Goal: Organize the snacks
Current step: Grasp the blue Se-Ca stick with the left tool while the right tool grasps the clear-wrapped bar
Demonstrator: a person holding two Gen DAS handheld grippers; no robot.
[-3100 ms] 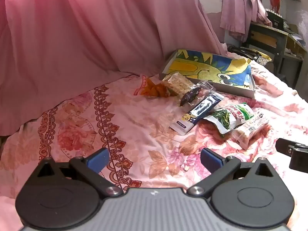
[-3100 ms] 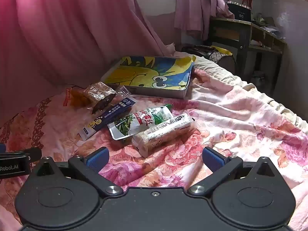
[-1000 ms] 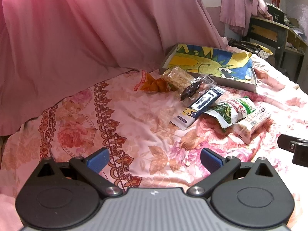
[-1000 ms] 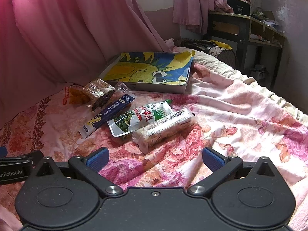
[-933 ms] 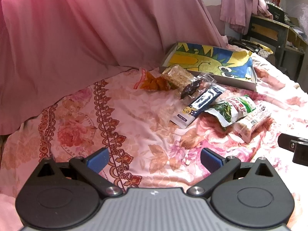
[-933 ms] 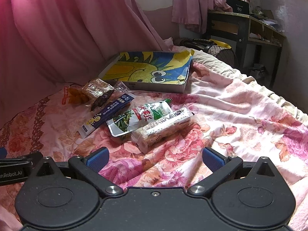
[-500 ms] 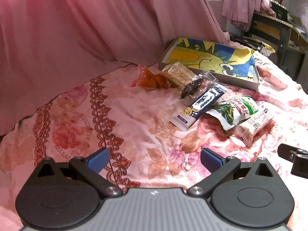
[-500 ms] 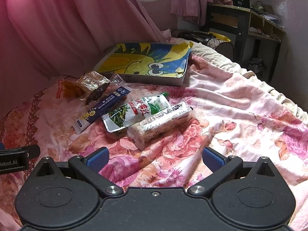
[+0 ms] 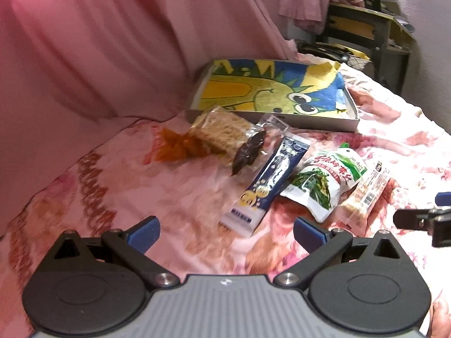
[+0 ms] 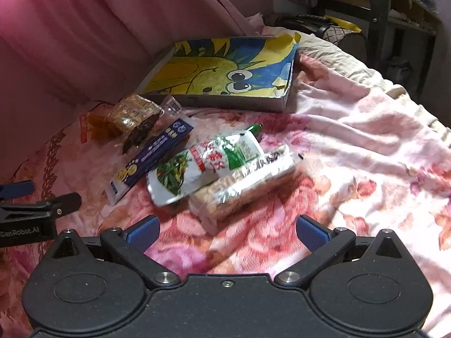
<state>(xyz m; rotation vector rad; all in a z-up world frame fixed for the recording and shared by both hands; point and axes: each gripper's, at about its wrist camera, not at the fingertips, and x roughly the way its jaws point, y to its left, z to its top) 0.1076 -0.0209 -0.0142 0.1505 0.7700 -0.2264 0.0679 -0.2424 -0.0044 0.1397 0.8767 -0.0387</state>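
Note:
Several snack packets lie in a row on the floral bedspread. From left: an orange packet (image 9: 180, 146), a clear cracker pack (image 9: 222, 132), a dark dried-fruit pack (image 9: 249, 149), a navy and white bar (image 9: 267, 186), a green and white vegetable pouch (image 9: 327, 180) and a clear biscuit pack (image 10: 248, 180). Behind them lies a shallow box with a yellow and blue cartoon lining (image 10: 225, 70). My left gripper (image 9: 225, 235) is open and empty just short of the navy bar. My right gripper (image 10: 227, 232) is open and empty just short of the biscuit pack.
A pink curtain (image 9: 112, 42) hangs along the left and back of the bed. A dark wooden desk (image 10: 394, 5) and a mesh basket (image 10: 338, 31) stand beyond the bed's far right edge. The bedspread (image 10: 366, 146) to the right of the snacks is rumpled.
Both grippers have moved forward and lower towards the snacks, which now look larger and closer. Both stay open. The snacks have not moved.

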